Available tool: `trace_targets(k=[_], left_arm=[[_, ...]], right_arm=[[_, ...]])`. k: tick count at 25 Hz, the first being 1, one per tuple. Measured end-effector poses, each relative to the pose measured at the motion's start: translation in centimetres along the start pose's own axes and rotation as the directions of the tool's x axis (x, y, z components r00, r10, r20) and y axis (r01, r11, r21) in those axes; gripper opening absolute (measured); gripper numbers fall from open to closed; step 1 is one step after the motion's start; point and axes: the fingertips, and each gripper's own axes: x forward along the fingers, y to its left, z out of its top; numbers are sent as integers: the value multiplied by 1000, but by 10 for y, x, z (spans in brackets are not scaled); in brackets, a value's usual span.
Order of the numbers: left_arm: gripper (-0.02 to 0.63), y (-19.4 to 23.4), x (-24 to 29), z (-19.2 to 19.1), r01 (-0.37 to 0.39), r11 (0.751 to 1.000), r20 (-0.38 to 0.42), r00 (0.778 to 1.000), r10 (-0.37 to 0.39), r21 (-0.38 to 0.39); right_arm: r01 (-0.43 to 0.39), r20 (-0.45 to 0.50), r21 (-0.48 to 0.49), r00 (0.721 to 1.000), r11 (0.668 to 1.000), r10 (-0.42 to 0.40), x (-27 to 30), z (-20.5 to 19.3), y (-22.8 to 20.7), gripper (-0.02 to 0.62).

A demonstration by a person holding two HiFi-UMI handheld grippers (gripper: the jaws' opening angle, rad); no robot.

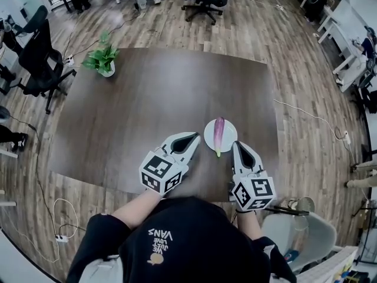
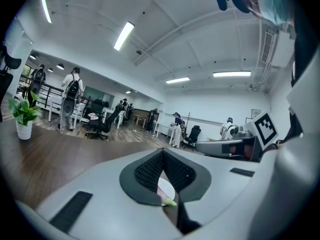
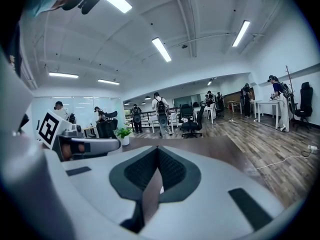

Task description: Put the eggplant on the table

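A purple eggplant (image 1: 219,133) with a green stem end lies on a small white plate (image 1: 228,128) near the front right of the dark brown table (image 1: 153,105). My left gripper (image 1: 195,136) sits just left of the plate, shut and empty. Just right of the plate's near edge is my right gripper (image 1: 235,144), also shut and empty. In the left gripper view the gripper (image 2: 161,151) points at the plate (image 2: 164,186), and the eggplant's green tip (image 2: 170,202) shows through the slit between the jaws. The right gripper (image 3: 158,149) view shows only table beyond it.
A potted green plant (image 1: 102,58) stands at the table's far left corner. Office chairs (image 1: 36,58) and cables ring the table on the wood floor. Several people stand at desks in the background (image 2: 72,91). A grey bin (image 1: 294,229) is at my right.
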Motion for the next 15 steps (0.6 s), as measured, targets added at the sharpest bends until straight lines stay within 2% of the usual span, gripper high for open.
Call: trace_targets(k=[3,15], left_arm=[[11,1,3,1,4,1000,-4,1000,-4,1],[11,1,15,1,11,1000,-12,1000,-11,1]], right_arm=[[8,-29,-12,1000,1000,-8,1,-3,-1,18],[24,-27,-10,999,1000,-24,5,-2,-13,18]])
